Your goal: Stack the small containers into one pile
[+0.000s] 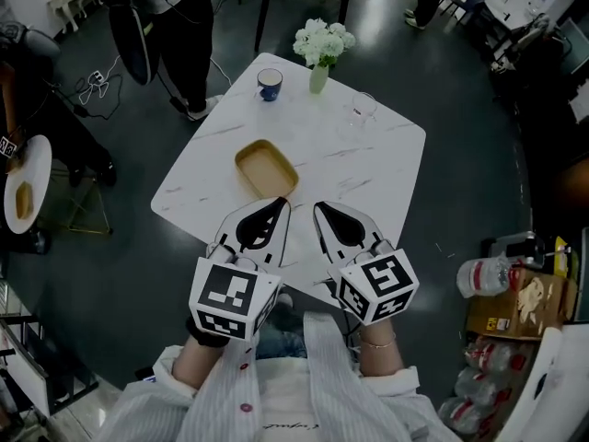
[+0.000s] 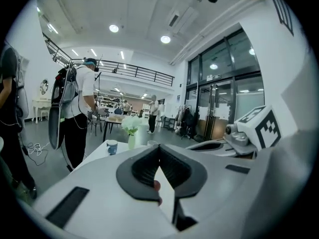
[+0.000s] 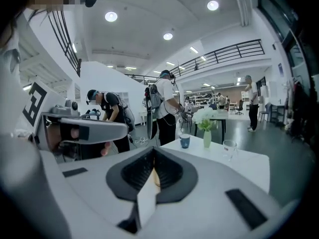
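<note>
Jaws of the left gripper [image 2: 159, 147] meet at their tips with nothing between them; those of the right gripper [image 3: 152, 152] are likewise closed and empty. Both grippers hang side by side over the near edge of the table [image 1: 377, 164], apart from the tan container [image 1: 266, 168], which sits just beyond the left jaws near the table's middle. Whether it is one container or several nested cannot be told. No other loose container shows, so the pile is probably complete. Good practice at this step is to hold both grippers high and near the body, so that nothing nudges the container. Beyond it stand a blue mug [image 1: 270, 84], a vase of white flowers [image 1: 319, 74] and a clear glass [image 1: 363, 109], all well apart from it. Nothing lies between jaws and container; bystanders [image 1: 189, 26] stand past the far corner.
</note>
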`<state>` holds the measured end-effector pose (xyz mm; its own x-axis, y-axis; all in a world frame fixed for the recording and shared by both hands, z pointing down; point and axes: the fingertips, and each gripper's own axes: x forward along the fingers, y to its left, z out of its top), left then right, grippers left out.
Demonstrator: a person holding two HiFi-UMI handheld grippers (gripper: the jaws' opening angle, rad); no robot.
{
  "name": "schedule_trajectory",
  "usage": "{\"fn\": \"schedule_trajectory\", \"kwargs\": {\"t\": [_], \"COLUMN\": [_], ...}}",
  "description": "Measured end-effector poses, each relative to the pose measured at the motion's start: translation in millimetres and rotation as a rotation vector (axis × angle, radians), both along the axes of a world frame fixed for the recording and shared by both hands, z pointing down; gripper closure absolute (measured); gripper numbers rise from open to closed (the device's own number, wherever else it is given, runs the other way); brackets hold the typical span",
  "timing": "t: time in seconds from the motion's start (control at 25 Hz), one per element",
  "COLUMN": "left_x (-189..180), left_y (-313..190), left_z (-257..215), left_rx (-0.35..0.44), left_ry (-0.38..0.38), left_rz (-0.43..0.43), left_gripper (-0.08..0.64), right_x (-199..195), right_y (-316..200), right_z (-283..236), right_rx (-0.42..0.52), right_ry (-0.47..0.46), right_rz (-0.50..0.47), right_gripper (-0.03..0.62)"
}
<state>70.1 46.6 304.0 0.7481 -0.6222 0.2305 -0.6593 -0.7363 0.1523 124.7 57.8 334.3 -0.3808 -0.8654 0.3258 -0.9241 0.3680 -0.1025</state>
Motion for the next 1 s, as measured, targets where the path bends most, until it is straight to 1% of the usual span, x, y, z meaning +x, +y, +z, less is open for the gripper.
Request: {"fn": "schedule_trajectory", "kwargs": {"t": [0.24,0.44,0.64,1.0], "left_x": [11.7,19.4,22.4,24.2], "left_y": [49.8,70.9,76.8,65.5], "left_z": [-17.9,-27.6,-34.8,-37.9], "left_rx": [0.034,0.057,0.077,0.078], "left_ry": [0.021,0.022,0.009,-0.006], "left_rz": [0.014,0.028,0.046,0.09], "left_gripper": [0.543,0.543,0.543,0.543], "right_x": [6.4,10.3,8.7,1.6], "right_y": [44.0,64.6,71.3,60.3], "right_z": [-20.3,-31.9,-38.1,-43.6], "right_rx": [0.045,0.07,0.085,0.08], "right_ry": [-0.012,-0.012,-0.036,-0.023], "right_rz": [-0.013,-0.014,0.0,0.025], "right_gripper": [0.58,0.58,0.58,0.581]}}
